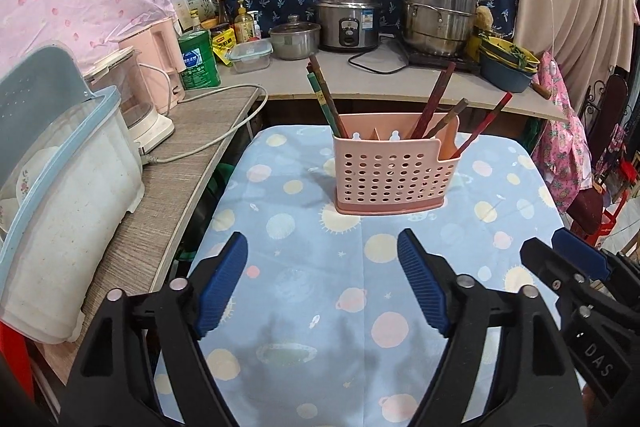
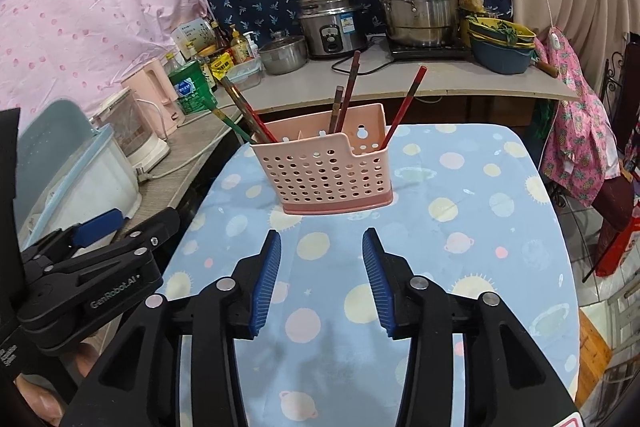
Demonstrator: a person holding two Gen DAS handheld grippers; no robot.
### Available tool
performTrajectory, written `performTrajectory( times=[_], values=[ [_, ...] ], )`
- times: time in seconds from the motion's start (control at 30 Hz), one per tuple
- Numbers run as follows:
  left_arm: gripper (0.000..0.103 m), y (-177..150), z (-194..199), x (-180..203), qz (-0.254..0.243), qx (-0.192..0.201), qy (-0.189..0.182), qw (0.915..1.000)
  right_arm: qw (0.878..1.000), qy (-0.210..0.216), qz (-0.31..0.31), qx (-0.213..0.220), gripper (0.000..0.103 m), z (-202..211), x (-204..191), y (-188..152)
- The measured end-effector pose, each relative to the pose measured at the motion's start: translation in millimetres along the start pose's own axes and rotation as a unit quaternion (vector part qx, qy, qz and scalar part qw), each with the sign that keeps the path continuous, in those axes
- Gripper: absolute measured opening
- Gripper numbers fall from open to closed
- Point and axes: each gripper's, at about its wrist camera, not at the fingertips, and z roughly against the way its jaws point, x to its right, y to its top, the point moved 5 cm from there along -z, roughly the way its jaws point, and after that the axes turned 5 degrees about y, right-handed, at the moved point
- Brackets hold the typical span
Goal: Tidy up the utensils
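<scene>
A pink perforated utensil holder [image 1: 394, 173] stands upright on the blue planet-print table; it also shows in the right wrist view [image 2: 332, 173]. Several chopsticks stand in it: a green and brown bunch [image 1: 325, 99] at its left end, dark red ones [image 1: 436, 101] in the middle, one red one [image 1: 486, 123] at the right end. In the right wrist view the left bunch [image 2: 240, 113] and the red chopstick [image 2: 406, 105] show too. My left gripper [image 1: 322, 269] is open and empty, short of the holder. My right gripper [image 2: 322, 267] is open and empty, also short of it.
A white dish box with a blue lid [image 1: 60, 195] and a kettle [image 1: 136, 99] stand on the left counter. A rice cooker [image 1: 348, 19], steel pots [image 1: 438, 11], bowls [image 1: 506, 61] and bottles line the back counter. Pink cloth [image 2: 578, 131] hangs at right.
</scene>
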Motion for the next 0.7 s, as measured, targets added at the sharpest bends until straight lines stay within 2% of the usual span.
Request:
performTrajectory(
  times=[0.1,0.2,0.37,0.5,0.7],
  values=[
    [0.084,2.7,-1.6,-0.1,0.004,0.002,0.001,1.0000,1.000,-0.009,0.007,0.001,0.051,-2.4,0.3,0.8],
    [0.087,4.9,-3.8,-0.7,0.010,0.002,-0.002,0.9999,1.000,-0.014,0.010,0.003,0.064,-3.3,0.6,3.4],
    [0.090,6.6,-6.8,1.0,0.010,0.000,-0.003,0.9999,0.999,-0.035,0.021,0.021,0.073,-0.7,1.6,10.4],
    [0.092,9.4,-7.4,0.0,0.013,0.003,0.001,0.9999,0.998,-0.043,0.024,0.027,0.078,-0.5,2.6,14.2],
    [0.094,12.2,-10.3,-1.8,0.018,0.001,-0.001,0.9998,0.998,-0.047,0.020,0.026,0.079,-3.1,6.4,14.5]
  ],
)
